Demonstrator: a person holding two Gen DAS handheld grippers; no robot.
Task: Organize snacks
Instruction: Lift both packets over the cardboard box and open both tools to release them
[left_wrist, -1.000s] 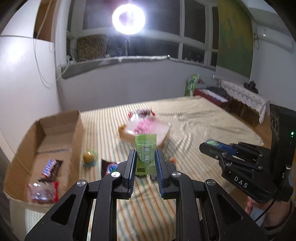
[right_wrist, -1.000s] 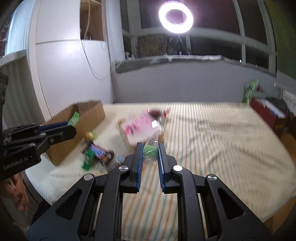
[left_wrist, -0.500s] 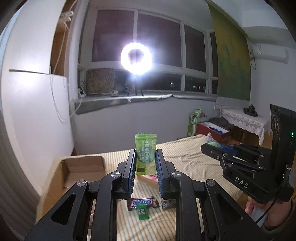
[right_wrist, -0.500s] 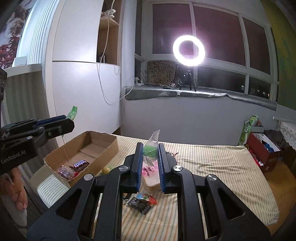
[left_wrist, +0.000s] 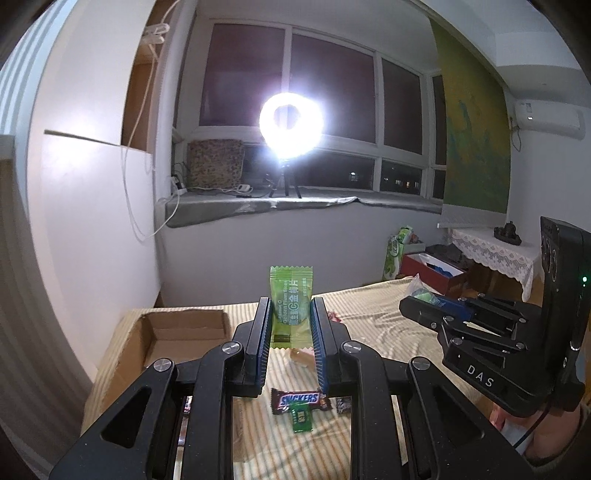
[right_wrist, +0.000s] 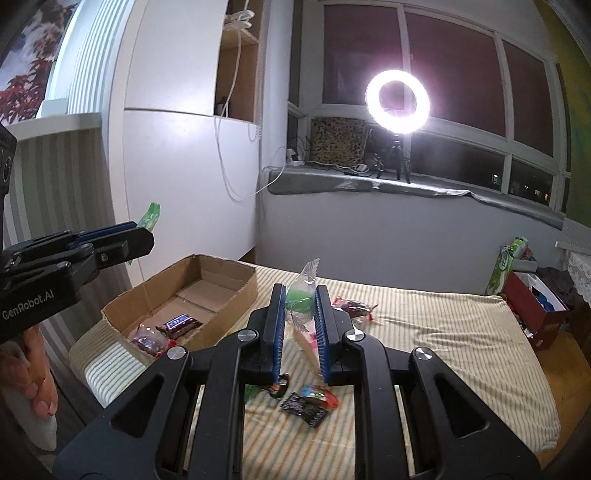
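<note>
My left gripper (left_wrist: 290, 308) is shut on a green plum-candy packet (left_wrist: 290, 302), held upright above the striped bed. My right gripper (right_wrist: 299, 295) is shut on a clear wrapper with a green sweet (right_wrist: 300, 300) inside. Each gripper shows in the other's view: the right gripper (left_wrist: 424, 304) at the right edge, the left gripper (right_wrist: 140, 232) at the left edge with its green packet sticking out. An open cardboard box (right_wrist: 207, 291) on the bed's left side holds a chocolate bar (right_wrist: 179, 322) and a reddish packet (right_wrist: 146, 338). Below lie a Snickers bar (left_wrist: 300, 399) and a small green packet (left_wrist: 302, 419).
Loose snacks lie on the bed: a dark wrapper (right_wrist: 303, 406), a red-blue sweet (right_wrist: 319, 393), a red wrapper (right_wrist: 352, 306). A white wall and cupboard (right_wrist: 177, 177) stand left of the box. A ring light (right_wrist: 398, 101) glares from the windowsill. A red box (right_wrist: 532, 306) sits on the floor right.
Both grippers have risen and tilted up from the bed, each keeping its sweet. The snack pile has dropped low in both views, and the wall and window now fill them.
</note>
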